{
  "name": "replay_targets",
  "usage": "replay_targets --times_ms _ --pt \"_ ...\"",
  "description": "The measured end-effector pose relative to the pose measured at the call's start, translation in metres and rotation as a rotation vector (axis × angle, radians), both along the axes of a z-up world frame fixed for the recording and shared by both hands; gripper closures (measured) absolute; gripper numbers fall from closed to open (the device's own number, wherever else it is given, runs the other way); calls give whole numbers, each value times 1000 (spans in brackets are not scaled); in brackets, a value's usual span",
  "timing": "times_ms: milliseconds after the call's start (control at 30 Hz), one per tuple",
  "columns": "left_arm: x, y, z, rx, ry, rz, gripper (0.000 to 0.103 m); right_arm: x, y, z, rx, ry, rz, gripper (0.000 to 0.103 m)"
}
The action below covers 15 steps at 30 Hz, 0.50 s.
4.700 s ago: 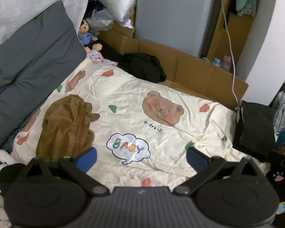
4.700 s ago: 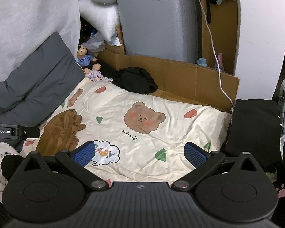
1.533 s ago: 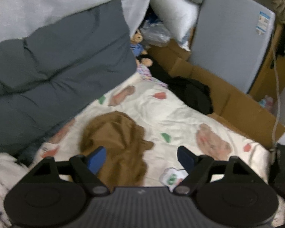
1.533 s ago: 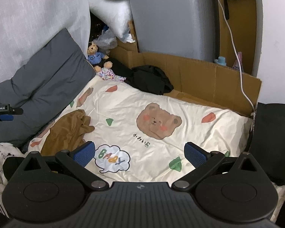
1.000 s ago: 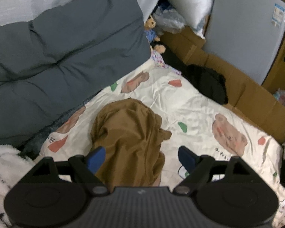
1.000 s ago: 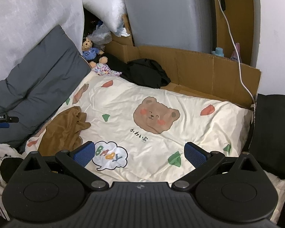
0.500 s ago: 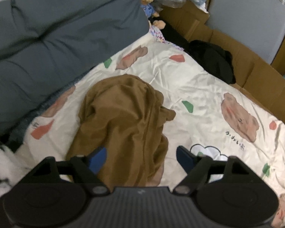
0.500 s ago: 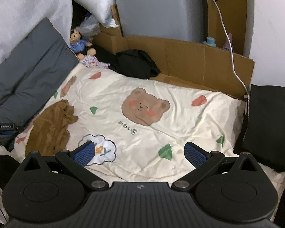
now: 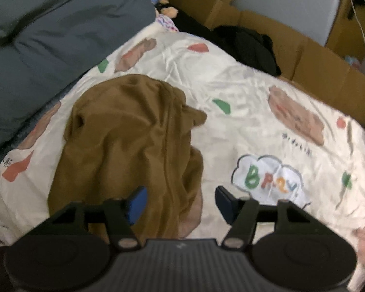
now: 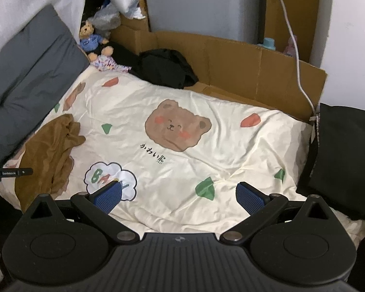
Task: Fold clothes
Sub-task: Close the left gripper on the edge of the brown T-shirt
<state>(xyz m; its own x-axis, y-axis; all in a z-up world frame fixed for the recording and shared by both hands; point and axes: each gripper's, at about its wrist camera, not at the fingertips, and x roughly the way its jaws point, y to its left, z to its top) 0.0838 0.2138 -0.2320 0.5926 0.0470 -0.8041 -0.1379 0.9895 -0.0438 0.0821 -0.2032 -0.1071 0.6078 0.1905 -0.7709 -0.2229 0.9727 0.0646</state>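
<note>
Your left gripper (image 9: 181, 202) hangs low over the near end of the brown garment (image 9: 133, 141), its fingers spread wide with the crumpled cloth between them but nothing pinched. The garment lies in a rumpled heap on the left part of the cream bear-print blanket (image 9: 255, 92), just beside the grey cushion (image 9: 48, 36). Your right gripper (image 10: 178, 197) is also wide apart and holds nothing, hovering above the near edge of the blanket, well apart from the garment. A black garment (image 10: 165, 68) sits bunched at the blanket's far edge against the cardboard (image 10: 243, 58), near a small teddy bear (image 10: 91, 40).
</note>
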Motion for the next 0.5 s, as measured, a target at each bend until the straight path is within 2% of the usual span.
replay_targets --times_ms 200,333,500 --pt "5 -7 -32 27 34 -61 39 7 20 -13 -8 20 42 1" --pt "6 -9 -52 45 68 -79 51 12 30 -18 -12 31 66 1" --pt "11 -2 -74 45 103 -63 53 17 33 -24 -28 40 64 1"
